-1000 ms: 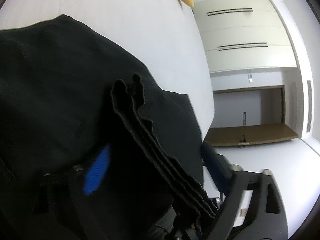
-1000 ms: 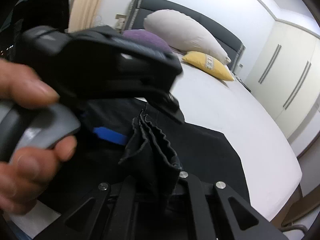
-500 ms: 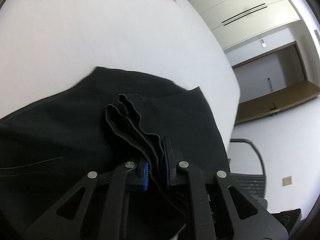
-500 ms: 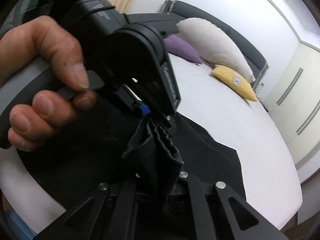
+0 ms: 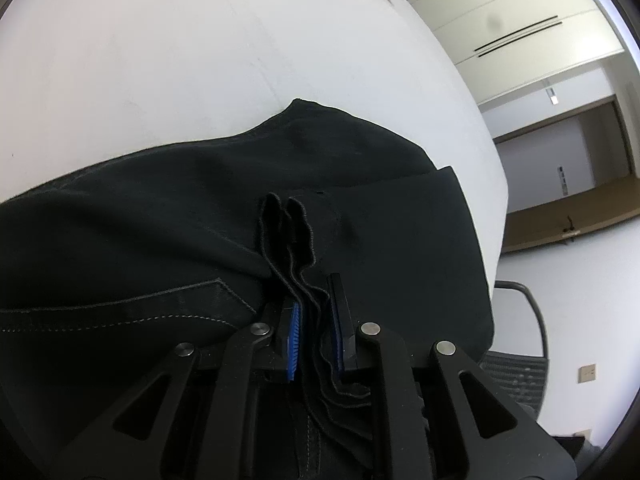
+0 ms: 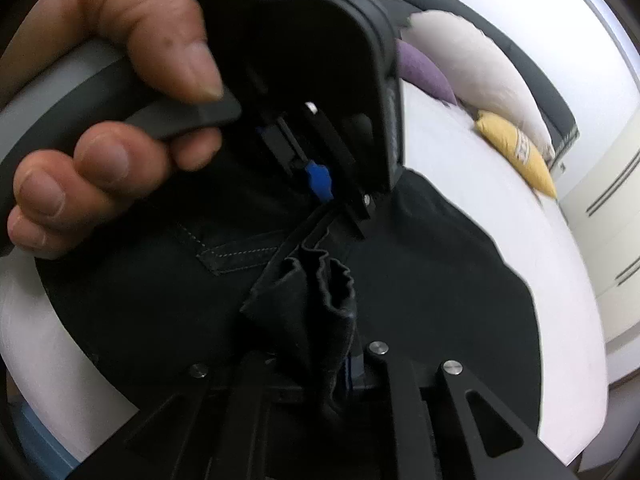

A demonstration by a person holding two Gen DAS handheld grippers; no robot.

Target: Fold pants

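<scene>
Black pants [image 5: 160, 216] hem bunched between both jaws, opening, white bed [image 5: 200, 40] beneath

Pants [image 5: 360, 208] spread on bed [image 5: 200, 60] near its edge — pillows [image 6: 480, 60] behind, wardrobe [image 5: 500, 8] beyond.

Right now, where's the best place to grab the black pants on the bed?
Take the black pants at the stacked hem edges, coming from above on the near side, fingers across the layers. Those edges stand up in ridges, while the rest lies flat on the bed.
</scene>
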